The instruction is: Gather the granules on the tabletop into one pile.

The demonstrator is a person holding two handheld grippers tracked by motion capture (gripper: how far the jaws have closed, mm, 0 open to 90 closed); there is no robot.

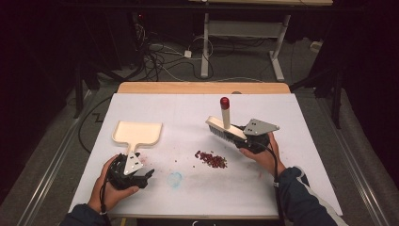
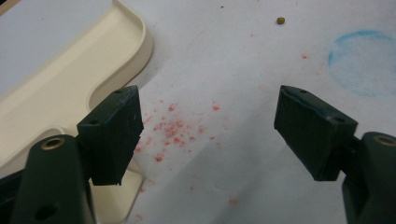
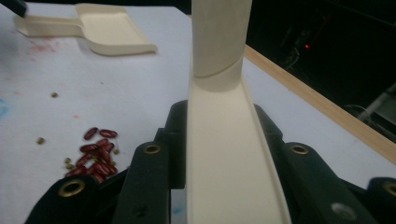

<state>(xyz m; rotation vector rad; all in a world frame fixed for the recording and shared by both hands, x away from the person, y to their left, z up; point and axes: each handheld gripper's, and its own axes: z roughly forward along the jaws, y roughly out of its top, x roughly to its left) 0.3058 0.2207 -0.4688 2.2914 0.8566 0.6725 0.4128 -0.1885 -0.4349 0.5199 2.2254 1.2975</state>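
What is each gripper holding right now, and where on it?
The right gripper is clamped on the brush, across its flat cream back. The left gripper holds nothing; its open jaws sit beside the dustpan handle.

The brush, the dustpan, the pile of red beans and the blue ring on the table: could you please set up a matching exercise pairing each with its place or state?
Things:
1. brush
2. dustpan
3. red beans
4. blue ring

Places or states:
A. loose in a small pile, just left of the right hand
B. held in the shut right tool, red-tipped handle pointing up
C. faint mark on the white sheet, between the two hands
D. lying flat, its handle next to the open left tool, not gripped

Pairs: 1-B, 2-D, 3-A, 4-C
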